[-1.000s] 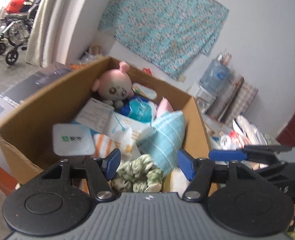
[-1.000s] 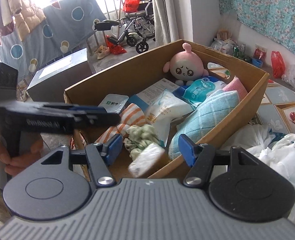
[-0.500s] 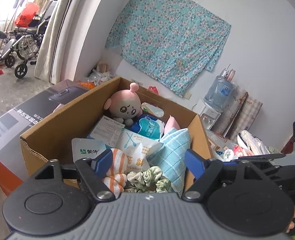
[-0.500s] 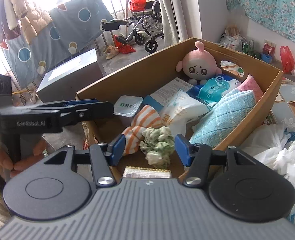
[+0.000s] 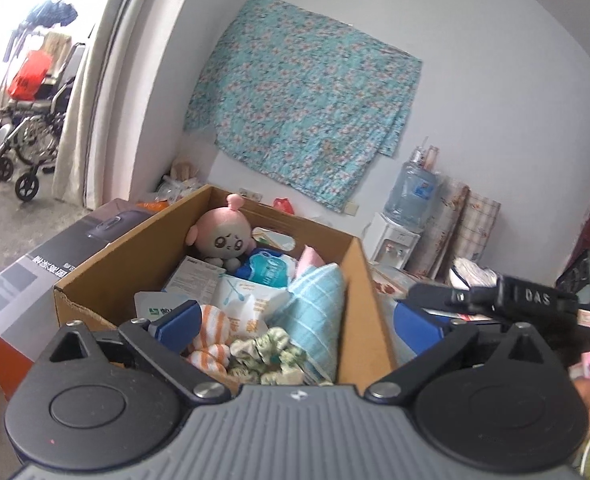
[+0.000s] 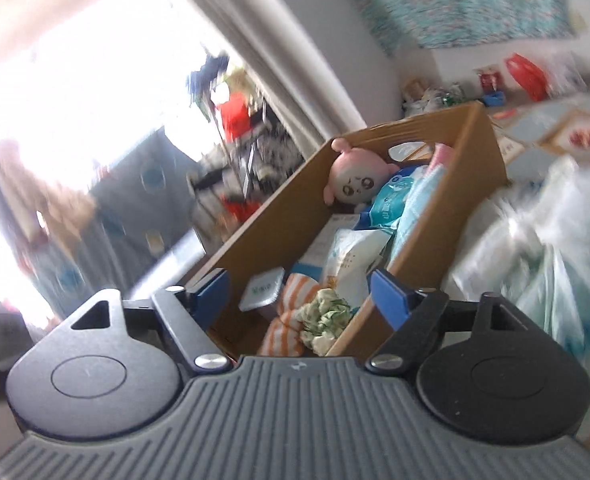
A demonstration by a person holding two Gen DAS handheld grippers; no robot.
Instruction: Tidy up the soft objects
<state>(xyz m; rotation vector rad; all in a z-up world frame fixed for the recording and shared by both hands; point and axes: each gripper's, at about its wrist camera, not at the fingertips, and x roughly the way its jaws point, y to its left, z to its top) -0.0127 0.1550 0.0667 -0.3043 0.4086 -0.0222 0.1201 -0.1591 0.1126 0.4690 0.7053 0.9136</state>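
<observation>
A cardboard box (image 5: 365, 292) (image 6: 483, 148) holds soft things: a pink plush doll (image 5: 223, 238) (image 6: 355, 180) at the far end, a teal checked towel (image 5: 315, 304), white wipe packs (image 5: 251, 308) (image 6: 351, 256), an orange-striped sock (image 5: 211, 332) (image 6: 295, 312) and a green floral scrunchie (image 5: 271, 354) (image 6: 325, 314) at the near end. My left gripper (image 5: 295, 324) hangs back from the near end, its jaws opening wide with nothing between them. My right gripper (image 6: 301, 292) is tilted, its jaws opening, empty; the right wrist view is blurred. The right gripper (image 5: 487, 300) also shows at the right of the left wrist view.
A dark printed carton (image 5: 55, 264) stands left of the box. A water dispenser (image 5: 403, 216), rolled mats (image 5: 455, 232) and a floral cloth (image 5: 307, 108) line the back wall. White plastic bags (image 6: 535, 240) lie right of the box. A wheelchair (image 5: 27, 132) stands by the doorway.
Both grippers pulled back from the box and opened wider. A small white bundle seen over the box's near end a second ago is gone from view. The right gripper rolled, tilting its view.
</observation>
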